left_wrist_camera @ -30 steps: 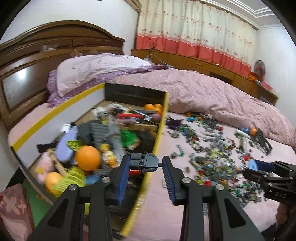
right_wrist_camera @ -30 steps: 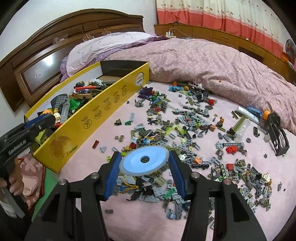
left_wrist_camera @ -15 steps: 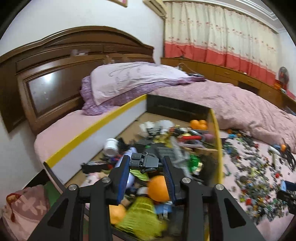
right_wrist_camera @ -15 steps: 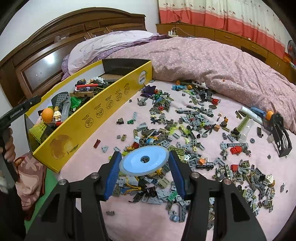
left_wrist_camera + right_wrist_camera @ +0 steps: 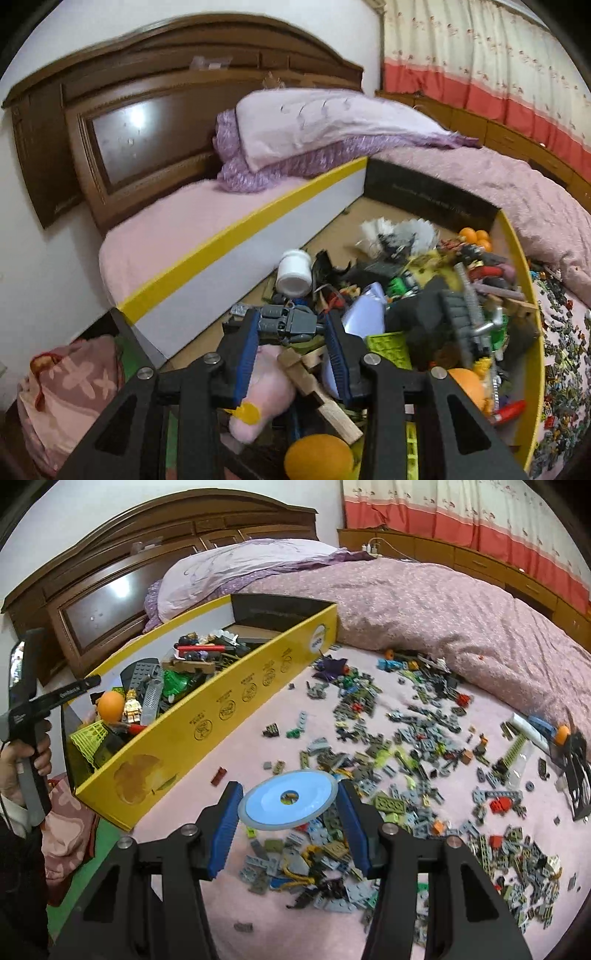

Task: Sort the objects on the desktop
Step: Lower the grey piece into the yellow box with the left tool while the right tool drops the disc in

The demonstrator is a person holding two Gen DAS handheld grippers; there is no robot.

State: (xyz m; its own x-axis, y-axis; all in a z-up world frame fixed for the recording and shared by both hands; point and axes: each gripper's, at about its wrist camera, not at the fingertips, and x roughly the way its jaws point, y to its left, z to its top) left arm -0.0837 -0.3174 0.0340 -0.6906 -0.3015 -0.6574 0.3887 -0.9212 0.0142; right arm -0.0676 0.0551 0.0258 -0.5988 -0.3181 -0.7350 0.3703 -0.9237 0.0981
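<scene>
Left gripper: jaws part-closed on a grey brick assembly, blue pads pressing both its ends (the piece spans the gap crosswise).
Place of left gripper: above the yellow box, over its near end.
Below left gripper: a pink plush toy, a wooden block and an orange ball.
Ahead of left gripper: a white jar, lying on its side.
Right gripper: jaws fairly wide, closed on a light-blue disc with a centre hole, one pad at each edge (the disc lies nearly flat).
Place of right gripper: over loose bricks scattered across the pink bedsheet.
To the left of right gripper: the yellow box, filled with toys.
Far left of right gripper: a hand holding the other gripper's handle.
</scene>
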